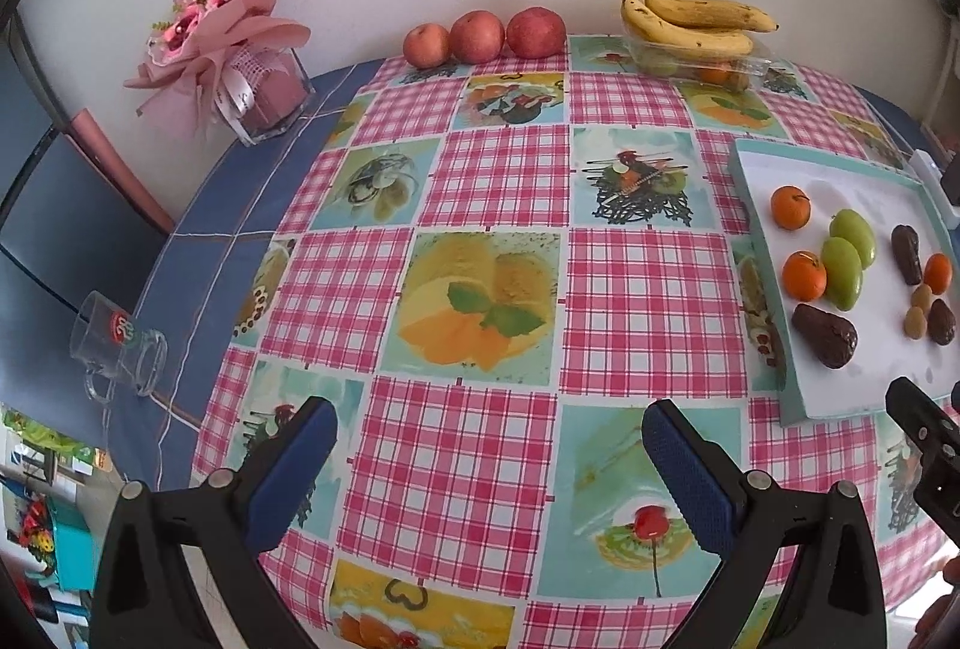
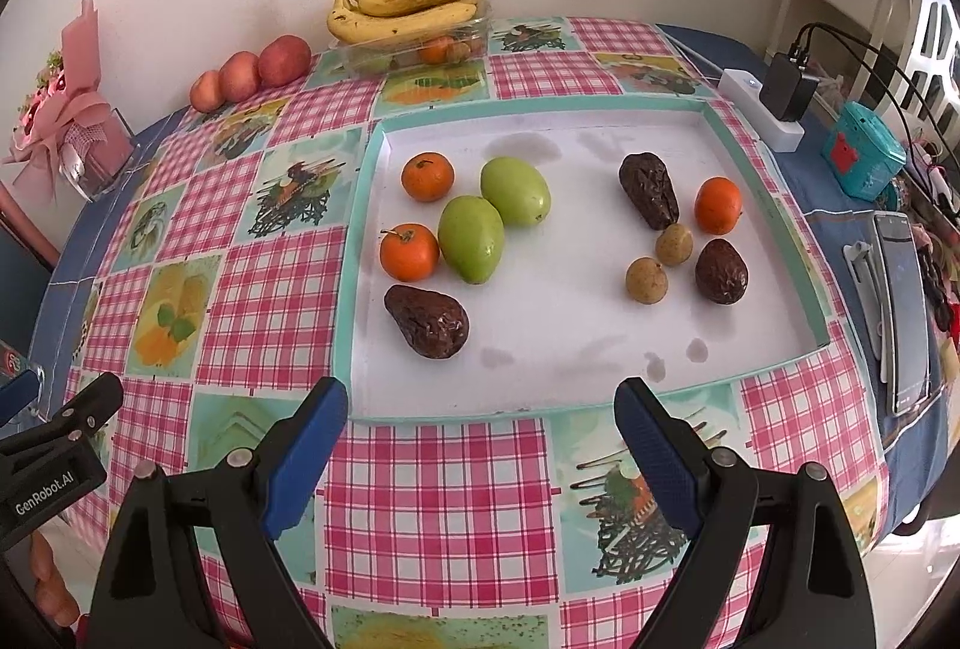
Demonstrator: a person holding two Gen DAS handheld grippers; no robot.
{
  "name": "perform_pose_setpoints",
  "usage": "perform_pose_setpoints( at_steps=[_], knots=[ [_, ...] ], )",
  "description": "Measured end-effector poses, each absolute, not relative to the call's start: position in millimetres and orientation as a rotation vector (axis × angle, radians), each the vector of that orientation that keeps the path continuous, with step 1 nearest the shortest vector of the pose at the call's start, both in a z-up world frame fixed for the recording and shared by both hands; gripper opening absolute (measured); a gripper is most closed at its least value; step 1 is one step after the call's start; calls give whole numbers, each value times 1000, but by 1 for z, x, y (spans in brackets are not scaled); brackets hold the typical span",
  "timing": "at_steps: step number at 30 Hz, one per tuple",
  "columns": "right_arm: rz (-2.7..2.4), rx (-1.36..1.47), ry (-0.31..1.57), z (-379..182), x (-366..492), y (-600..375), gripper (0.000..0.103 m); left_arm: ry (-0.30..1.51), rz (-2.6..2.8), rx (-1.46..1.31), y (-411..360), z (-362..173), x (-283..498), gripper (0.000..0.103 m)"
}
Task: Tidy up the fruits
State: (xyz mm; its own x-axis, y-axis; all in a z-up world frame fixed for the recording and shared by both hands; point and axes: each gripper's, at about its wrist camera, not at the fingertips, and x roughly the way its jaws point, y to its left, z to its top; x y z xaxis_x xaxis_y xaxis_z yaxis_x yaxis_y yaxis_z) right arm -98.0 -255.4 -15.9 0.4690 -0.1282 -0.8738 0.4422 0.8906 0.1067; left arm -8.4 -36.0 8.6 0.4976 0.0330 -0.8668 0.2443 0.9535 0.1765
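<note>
A shallow white tray with a teal rim (image 2: 365,205) (image 1: 757,205) lies on the checked tablecloth. On its left part sit two green mangoes (image 2: 471,238), two oranges (image 2: 410,252) (image 2: 426,176) and a dark avocado (image 2: 427,320). Its right part holds two more dark avocados (image 2: 649,189) (image 2: 722,270), an orange (image 2: 717,205) and two small tan fruits (image 2: 647,279). My right gripper (image 2: 481,406) hovers open over the tray's near edge, holding nothing. My left gripper (image 1: 489,424) hangs open and empty over bare cloth left of the tray.
Three red apples (image 1: 477,37) and bananas (image 1: 690,19) on a clear punnet line the back wall. A pink bouquet in a glass vase (image 1: 240,49) and a tipped glass mug (image 1: 120,349) are at the left. A power strip with charger (image 2: 774,103), teal box and phone (image 2: 903,307) sit right.
</note>
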Motion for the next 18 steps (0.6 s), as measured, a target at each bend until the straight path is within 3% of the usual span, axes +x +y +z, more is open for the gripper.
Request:
perform_pose_setpoints(
  at_steps=[18],
  knots=[
    [-358,344,1036,-18,-97,-255,91,1063,-145,286,-36,6,-8,103]
  ],
)
